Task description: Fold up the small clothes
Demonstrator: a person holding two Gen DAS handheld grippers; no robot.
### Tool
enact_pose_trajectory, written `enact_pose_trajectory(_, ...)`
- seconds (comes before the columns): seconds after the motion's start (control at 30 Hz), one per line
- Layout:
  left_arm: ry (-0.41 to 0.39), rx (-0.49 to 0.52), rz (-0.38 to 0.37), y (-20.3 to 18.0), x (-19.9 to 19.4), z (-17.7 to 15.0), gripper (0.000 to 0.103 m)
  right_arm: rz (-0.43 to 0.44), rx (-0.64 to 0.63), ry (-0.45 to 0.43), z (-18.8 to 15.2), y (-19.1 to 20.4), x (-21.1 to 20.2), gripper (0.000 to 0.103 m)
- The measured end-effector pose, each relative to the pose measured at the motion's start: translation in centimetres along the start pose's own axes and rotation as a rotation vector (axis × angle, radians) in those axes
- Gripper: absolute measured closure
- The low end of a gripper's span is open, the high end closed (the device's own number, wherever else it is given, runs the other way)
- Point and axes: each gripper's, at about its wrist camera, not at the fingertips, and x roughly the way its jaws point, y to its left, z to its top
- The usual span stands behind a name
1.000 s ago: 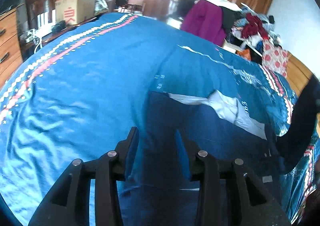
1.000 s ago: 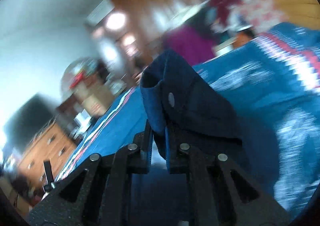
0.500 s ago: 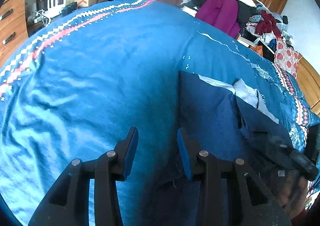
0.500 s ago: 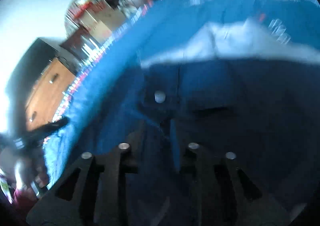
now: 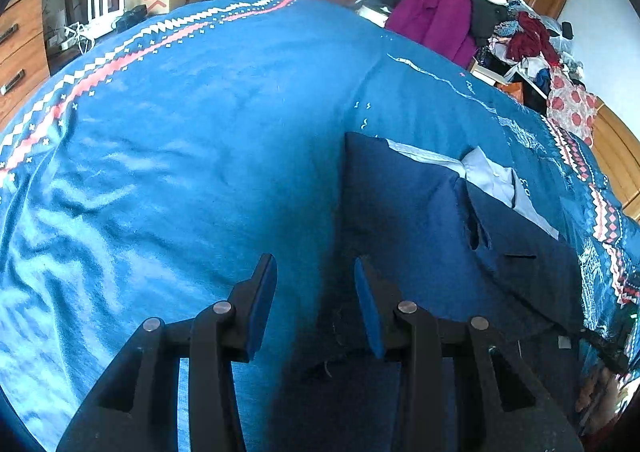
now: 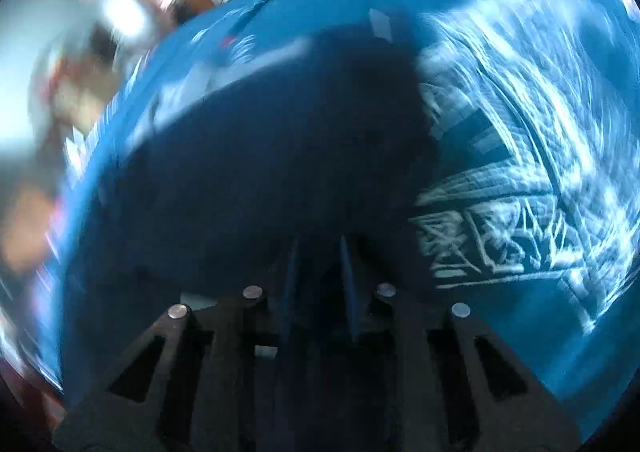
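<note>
L gripper (image 5: pixel 315 294), nearest, sat low w/ jaws part open, nothing pinched; the dark navy cloth garment (image 5: pixel 420 220) edge lay under its right finger. A sec before, the R gripper (image 6: pixel 318 284) held a fold of that garment up in the air; it had since swung down & laid the fold flat on the blue patterned bedspread (image 5: pixel 180 132). R jaws had just been closing, narrow gap; grip can't be told thru blur. Beyond, white lining (image 5: pixel 490 176) showed. Likely one fold done.
</note>
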Motion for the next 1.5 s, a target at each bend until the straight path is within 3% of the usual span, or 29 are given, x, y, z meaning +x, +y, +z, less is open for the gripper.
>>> enact_pose_trajectory(0.07, 0.0, 0.014, 0.006, -0.1, 0.1, 0.1, 0.061, 0.036, 0.004, -0.061, 0.7, 0.1, -2.6, 0.082)
enact_pose_trajectory(0.13, 0.008, 0.015, 0.01, -0.4, 0.5, 0.1, 0.061, 0.006, -0.004, -0.149, 1.8, -0.4, -4.7, 0.082)
enact_pose_trajectory(0.2, 0.011, 0.015, 0.006, -1.0, 0.7, 0.1, 0.061, 0.023, 0.02, -0.197, 4.0, -1.8, -5.0, 0.082)
enact_pose_trajectory(0.3, 0.011, 0.028, -0.003, -1.9, 0.8, 0.0, 0.061, 0.015, 0.031, -0.169, 6.3, -2.4, -1.5, 0.086)
enact_pose_trajectory(0.4, 0.017, 0.045, 0.001, -2.1, 0.7, 0.1, 0.061, 0.036, 0.011, 0.037, 7.1, -3.1, 5.1, 0.091)
enact_pose_trajectory(0.43, 0.015, 0.047, 0.006, -2.0, 0.5, 0.1, 0.061, 0.008, -0.021, 0.02, 6.9, -2.8, 5.5, 0.091)
enact_pose_trajectory(0.5, 0.011, 0.048, 0.02, -1.4, -0.1, 0.2, 0.061, -0.007, -0.043, 0.012, 7.1, -2.1, 4.3, 0.091)
enact_pose_trajectory(0.6, 0.01, 0.054, 0.052, -0.4, -1.3, -0.1, 0.061, 0.045, -0.04, -0.087, 6.4, -1.8, 1.2, 0.09)
enact_pose_trajectory(0.63, 0.008, 0.057, 0.058, -0.1, -1.8, -0.3, 0.061, 0.043, -0.044, -0.072, 5.6, -1.7, 1.6, 0.09)
enact_pose_trajectory(0.67, 0.003, 0.066, 0.067, 0.2, -2.5, -0.6, 0.061, 0.024, -0.074, 0.022, 4.6, -1.4, 3.3, 0.09)
enact_pose_trajectory(0.7, 0.0, 0.083, 0.082, 0.5, -3.4, -1.0, 0.061, 0.003, -0.113, 0.042, 3.7, -1.1, 3.7, 0.091)
enact_pose_trajectory(0.8, -0.019, 0.152, 0.084, 1.1, -7.0, -2.5, 0.061, 0.007, -0.072, 0.044, 3.1, -1.1, -0.4, 0.09)
enact_pose_trajectory(0.87, -0.018, 0.205, 0.038, 1.9, -10.1, -4.6, 0.052, 0.073, -0.094, 0.002, 1.4, -0.8, -5.0, 0.085)
enact_pose_trajectory(0.93, 0.001, 0.233, 0.009, 2.8, -12.0, -6.6, 0.048, 0.103, -0.123, 0.03, -2.2, -0.5, -9.0, 0.066)
enact_pose_trajectory(0.97, 0.016, 0.241, -0.001, 3.3, -12.7, -7.8, 0.048, 0.109, -0.124, 0.059, -4.6, -0.4, -10.4, 0.061)
enact_pose_trajectory(1.07, 0.087, 0.258, -0.046, 4.4, -14.5, -12.0, 0.048, 0.113, -0.097, 0.15, -11.4, -0.7, -13.5, 0.059)
enact_pose_trajectory(1.27, 0.186, 0.267, -0.142, 5.9, -17.3, -19.2, 0.048, 0.153, 0.032, 0.245, -20.9, -2.2, -16.7, 0.058)
enact_pose_trajectory(1.43, 0.275, 0.252, -0.19, 7.3, -17.8, -23.4, 0.048, 0.162, 0.066, 0.32, -24.4, -1.9, -15.5, 0.05)
enact_pose_trajectory(1.5, 0.292, 0.24, -0.218, 7.8, -18.1, -24.4, 0.048, 0.185, 0.094, 0.297, -24.8, -1.9, -15.9, 0.043)
